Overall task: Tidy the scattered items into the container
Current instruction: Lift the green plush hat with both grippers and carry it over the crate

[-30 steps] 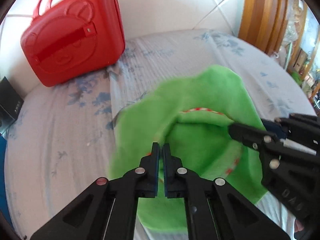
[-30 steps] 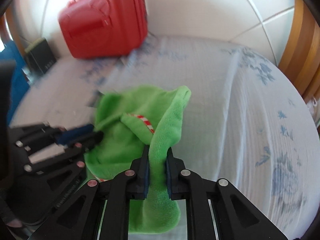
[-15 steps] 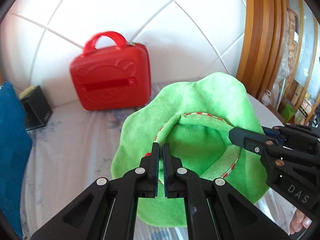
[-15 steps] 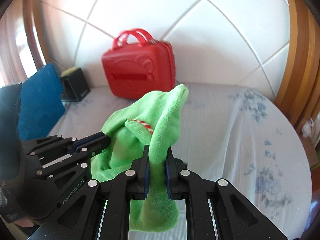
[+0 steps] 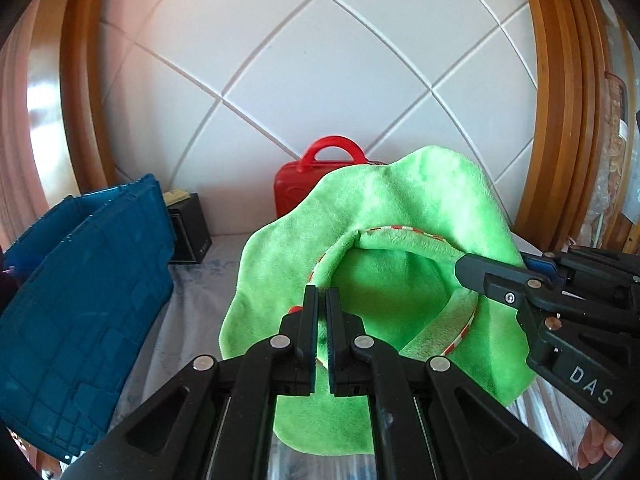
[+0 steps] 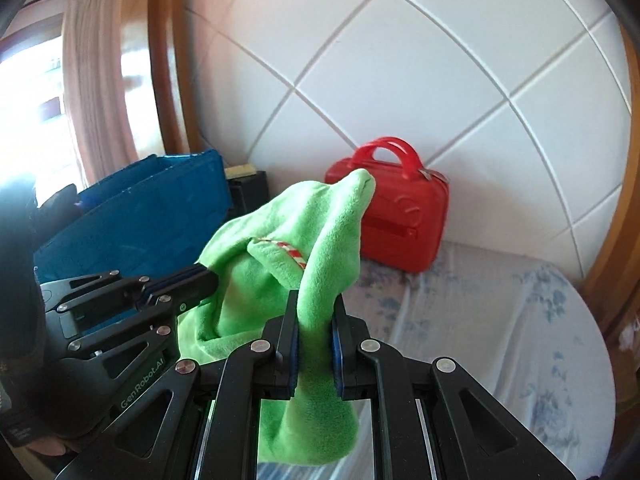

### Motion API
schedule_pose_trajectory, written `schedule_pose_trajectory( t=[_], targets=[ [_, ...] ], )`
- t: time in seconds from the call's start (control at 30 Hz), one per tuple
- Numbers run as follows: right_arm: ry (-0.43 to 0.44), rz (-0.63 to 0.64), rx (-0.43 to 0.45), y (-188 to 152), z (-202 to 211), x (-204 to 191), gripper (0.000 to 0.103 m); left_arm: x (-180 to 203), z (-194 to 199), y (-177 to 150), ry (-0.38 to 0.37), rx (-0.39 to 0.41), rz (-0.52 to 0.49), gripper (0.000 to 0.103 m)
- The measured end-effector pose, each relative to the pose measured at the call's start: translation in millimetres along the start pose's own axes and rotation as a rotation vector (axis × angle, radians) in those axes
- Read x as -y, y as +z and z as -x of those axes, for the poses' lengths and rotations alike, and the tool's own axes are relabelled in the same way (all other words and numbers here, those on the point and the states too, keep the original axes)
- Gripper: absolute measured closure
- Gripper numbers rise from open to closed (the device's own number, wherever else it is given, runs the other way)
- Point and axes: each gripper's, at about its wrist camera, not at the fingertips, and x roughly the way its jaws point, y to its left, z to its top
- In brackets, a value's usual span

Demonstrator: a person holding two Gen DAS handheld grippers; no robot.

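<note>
A green fleece cloth point(image 5: 384, 248) with a red-and-white trimmed edge hangs in the air between my two grippers, above the bed. My left gripper point(image 5: 322, 300) is shut on its near edge. My right gripper point(image 6: 314, 308) is shut on another fold of the same cloth point(image 6: 304, 236), and its fingers show at the right of the left wrist view point(image 5: 500, 276). A blue plastic crate point(image 5: 80, 292) stands at the left of the bed, also seen in the right wrist view point(image 6: 140, 208). My left gripper shows in the right wrist view point(image 6: 180, 284) between crate and cloth.
A red hard case point(image 6: 400, 216) with a handle stands against the white tiled wall point(image 5: 320, 80) at the back. A small black box point(image 5: 188, 228) sits between crate and case. The bed has a pale floral sheet point(image 6: 500, 320). Wooden frames flank the wall.
Both grippers have lifted the green cloth up off the bed and tilted upward and leftward. The blue crate has come into view at the left.
</note>
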Motion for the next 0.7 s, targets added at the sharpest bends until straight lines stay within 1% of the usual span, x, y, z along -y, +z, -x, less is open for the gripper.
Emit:
schedule_pose_trajectory(
  t=[0.13,0.27,0.4,0.47,0.57,0.7],
  targets=[
    [0.013,0.031,0.045,12.9,7.1,-59.3,0.09,-53.0,31.8,-2.9,0.018,0.045,0.004,0.099],
    [0.005,0.035,0.073,19.6,10.6,-120.8,0.091,-111.4,68.7,-11.6,0.025,0.089,-0.014,0.099],
    [-0.016,0.042,0.094,24.0,14.1,-183.7,0.091,-162.0,104.1,-20.0,0.016,0.107,-0.032,0.099],
    [-0.021,0.04,0.102,27.1,15.4,-214.6,0.091,-184.0,114.3,-23.1,0.018,0.11,-0.04,0.099],
    [-0.025,0.054,0.113,33.5,15.1,-252.0,0.091,-217.0,130.7,-27.3,0.02,0.122,-0.032,0.099],
    [-0.017,0.073,0.126,44.6,12.8,-289.0,0.091,-251.2,146.3,-28.3,0.037,0.131,-0.02,0.099]
  ],
)
